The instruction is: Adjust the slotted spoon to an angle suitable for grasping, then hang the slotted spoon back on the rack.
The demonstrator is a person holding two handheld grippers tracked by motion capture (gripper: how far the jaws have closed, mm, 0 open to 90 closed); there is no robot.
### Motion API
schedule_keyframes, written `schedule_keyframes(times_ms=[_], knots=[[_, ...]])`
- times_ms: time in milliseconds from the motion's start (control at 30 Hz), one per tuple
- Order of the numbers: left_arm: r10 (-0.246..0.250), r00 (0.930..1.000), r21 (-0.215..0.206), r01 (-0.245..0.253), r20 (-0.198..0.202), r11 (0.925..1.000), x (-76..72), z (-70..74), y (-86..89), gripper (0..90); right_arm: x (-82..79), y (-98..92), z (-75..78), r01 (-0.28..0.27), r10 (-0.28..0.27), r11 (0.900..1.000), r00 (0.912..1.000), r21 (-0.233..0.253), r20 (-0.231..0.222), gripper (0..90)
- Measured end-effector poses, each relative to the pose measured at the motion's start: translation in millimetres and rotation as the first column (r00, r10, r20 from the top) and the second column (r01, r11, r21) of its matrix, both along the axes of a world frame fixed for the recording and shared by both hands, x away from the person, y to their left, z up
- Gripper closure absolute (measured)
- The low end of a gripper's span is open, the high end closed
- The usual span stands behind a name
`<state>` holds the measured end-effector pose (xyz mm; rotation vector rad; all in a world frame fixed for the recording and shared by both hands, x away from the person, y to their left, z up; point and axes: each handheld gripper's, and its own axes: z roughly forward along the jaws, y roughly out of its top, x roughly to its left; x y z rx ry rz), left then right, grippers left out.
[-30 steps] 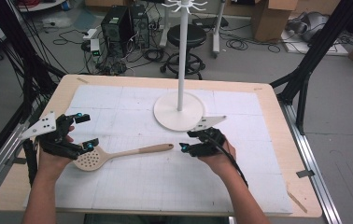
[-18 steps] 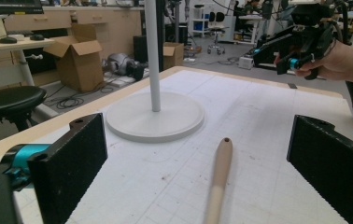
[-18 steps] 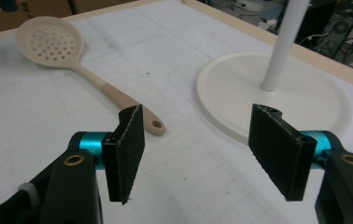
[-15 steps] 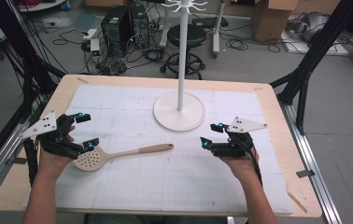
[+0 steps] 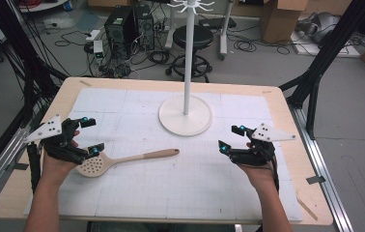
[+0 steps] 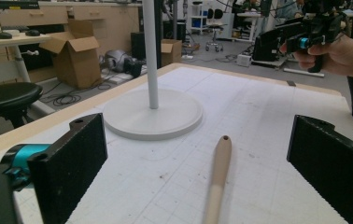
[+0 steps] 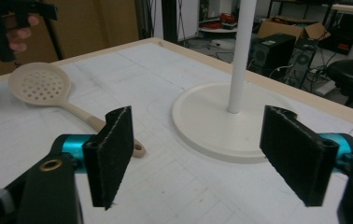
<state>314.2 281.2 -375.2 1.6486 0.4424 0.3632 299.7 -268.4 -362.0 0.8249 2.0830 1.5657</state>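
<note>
We hold our left gripper (image 5: 90, 136) low at the left, jaws spread, beside the spoon (image 5: 122, 161), right gripper (image 5: 232, 138) spread at the right, holding nothing

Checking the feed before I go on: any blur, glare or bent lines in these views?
High view: even light, soft, no glare; stand sharp. Left gripper view: spoon handle crisp, near jaws slightly soft. Right gripper view: slotted head clear, table edge straight, background dim.
</note>
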Motion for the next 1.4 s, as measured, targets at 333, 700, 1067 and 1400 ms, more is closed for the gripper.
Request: schedule_keyframes(times_ms=[333,700,1067,1400], knots=[[-0.005,1.0000,0.008,0.005,0.000,1.0000,-0.5,0.8,-2.9,5.5,-2.0,-7.9,1.6,0.022,-0.022,0.999,0.9997,0.030,0.013,18.8],[-0.017,0.9999,0.014,0.017,-0.003,0.9998,0.5,0.7,-5.3,5.5,0.2,-9.4,-0.7,0.023,-0.023,0.999,0.9997,0.040,0.000,14.9],[-0.023,0.9997,0.040,0.024,-0.005,0.9989,0.0,0.9,-9.9,5.5,2.2,-6.2,-3.2,0.016,-0.016,0.999,0.9999,0.032,-0.007,14.8],[-0.044,0.9989,0.051,0.045,-0.017,0.9977,0.2,-0.3,-14.7,5.5,2.5,-4.7,-0.2,0.018,-0.018,0.999,0.9998,0.039,0.000,14.8]])
